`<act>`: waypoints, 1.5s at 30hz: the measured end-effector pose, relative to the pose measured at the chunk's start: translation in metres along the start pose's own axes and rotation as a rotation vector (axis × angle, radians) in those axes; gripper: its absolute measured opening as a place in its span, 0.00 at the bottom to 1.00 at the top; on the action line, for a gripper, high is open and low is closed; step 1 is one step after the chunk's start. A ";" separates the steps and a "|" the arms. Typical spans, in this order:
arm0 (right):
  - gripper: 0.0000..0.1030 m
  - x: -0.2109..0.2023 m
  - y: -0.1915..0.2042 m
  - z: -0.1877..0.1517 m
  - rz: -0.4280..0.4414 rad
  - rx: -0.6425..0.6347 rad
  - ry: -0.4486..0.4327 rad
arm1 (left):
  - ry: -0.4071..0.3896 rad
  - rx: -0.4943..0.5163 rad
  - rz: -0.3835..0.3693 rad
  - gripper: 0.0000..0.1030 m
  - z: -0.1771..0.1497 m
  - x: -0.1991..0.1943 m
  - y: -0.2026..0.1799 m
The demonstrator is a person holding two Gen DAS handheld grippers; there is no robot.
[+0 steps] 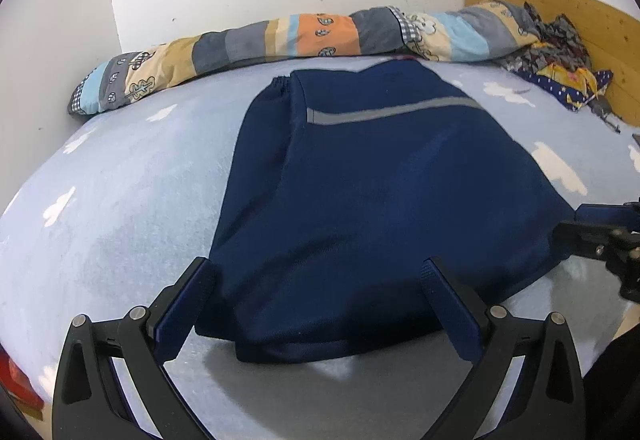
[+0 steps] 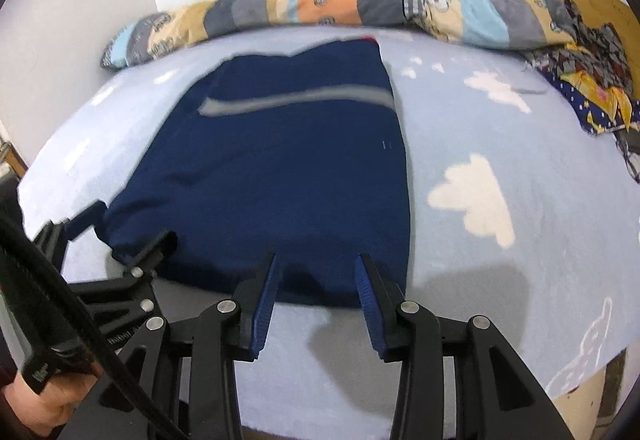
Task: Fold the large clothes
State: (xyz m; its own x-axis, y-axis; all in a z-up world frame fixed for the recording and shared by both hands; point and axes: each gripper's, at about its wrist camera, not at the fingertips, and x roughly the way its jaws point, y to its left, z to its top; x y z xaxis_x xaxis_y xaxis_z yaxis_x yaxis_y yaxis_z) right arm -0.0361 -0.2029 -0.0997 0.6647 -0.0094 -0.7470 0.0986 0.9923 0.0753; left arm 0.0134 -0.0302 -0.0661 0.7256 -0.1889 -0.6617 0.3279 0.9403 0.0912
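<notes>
Garment: a large navy-blue piece of clothing, already folded into a compact, roughly rectangular bundle; lies flat on the bed, about mid-mattress, its far edge close to the rolled quilt.
Garment details: a grey stripe runs across the upper part; a gathered, elastic-looking cuff or hem shows at the far left corner; a doubled lower layer sticks out at the near edge; a sliver of red peeks out at the far edge, too small to identify.
Fabric: dense and matte, with soft creases over the near half.
Bed sheet: pale blue with white cloud shapes, carrying the garment.
Left tool: jaws spread wide, straddling the near-left corner of the garment; its left finger over the sheet beside the cloth, its right finger over the cloth; nothing pinched between the pads.
Right tool: jaws parted with a clear gap, tips over the near edge of the garment by its right corner; the pads seem not to press the cloth, though motion blur makes contact hard to judge.
Hand: in the right wrist view, at the lower left, wrapped round the left tool's handle.
Quilt: striped patchwork roll along the wall behind the garment.
Pile of clothes: patterned, crumpled, at the far right by the wooden headboard, well apart from the garment.
</notes>
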 end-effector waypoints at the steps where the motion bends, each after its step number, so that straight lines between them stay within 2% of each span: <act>1: 0.42 0.004 0.001 -0.001 -0.016 -0.009 0.009 | 0.009 0.005 0.001 1.00 0.000 0.003 -0.001; 6: 0.45 0.020 0.004 -0.007 -0.053 -0.048 0.039 | 0.023 0.007 -0.009 1.00 -0.003 0.007 -0.001; 8: 0.56 0.021 0.010 -0.008 -0.060 -0.072 0.040 | 0.015 -0.001 -0.022 1.00 -0.001 0.002 0.001; 10: 0.57 0.018 0.011 -0.008 -0.054 -0.073 0.033 | 0.009 -0.013 -0.031 1.00 0.002 -0.005 0.006; 13: 0.58 -0.003 0.006 -0.006 -0.002 -0.026 -0.042 | -0.033 -0.063 -0.049 1.00 0.010 -0.025 0.019; 15: 0.58 -0.022 0.007 -0.006 -0.027 -0.034 -0.113 | -0.065 -0.105 -0.067 1.00 0.016 -0.042 0.028; 19: 0.83 -0.048 0.011 -0.010 -0.062 -0.036 -0.223 | -0.115 -0.156 -0.097 1.00 0.025 -0.077 0.041; 21: 0.83 -0.057 0.013 -0.012 -0.073 -0.030 -0.260 | -0.132 -0.160 -0.057 1.00 0.024 -0.093 0.044; 23: 0.87 -0.065 0.017 -0.016 -0.080 -0.027 -0.284 | -0.105 -0.142 0.006 1.00 0.022 -0.103 0.041; 26: 0.95 -0.079 0.024 -0.029 -0.097 -0.020 -0.322 | -0.081 -0.121 -0.032 1.00 0.009 -0.115 0.038; 33: 0.99 -0.086 0.032 -0.063 -0.091 -0.014 -0.306 | -0.118 -0.061 -0.034 1.00 -0.008 -0.139 0.022; 36: 0.99 -0.088 0.029 -0.058 -0.118 -0.006 -0.329 | -0.141 -0.051 0.013 1.00 -0.002 -0.141 0.017; 38: 0.99 -0.088 0.028 -0.057 -0.104 0.009 -0.335 | -0.169 -0.025 0.057 1.00 -0.001 -0.142 0.011; 43: 0.99 -0.081 0.033 -0.056 -0.107 -0.006 -0.312 | -0.172 0.070 0.119 1.00 0.003 -0.139 0.001; 45: 0.99 -0.081 0.036 -0.057 -0.104 -0.009 -0.313 | -0.178 0.065 0.154 1.00 0.003 -0.140 0.003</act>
State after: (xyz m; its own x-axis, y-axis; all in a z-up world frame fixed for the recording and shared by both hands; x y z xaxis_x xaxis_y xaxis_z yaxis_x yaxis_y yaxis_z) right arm -0.1282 -0.1595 -0.0742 0.8467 -0.1470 -0.5114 0.1725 0.9850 0.0024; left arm -0.0850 -0.0018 0.0288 0.8631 -0.0972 -0.4955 0.2393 0.9428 0.2320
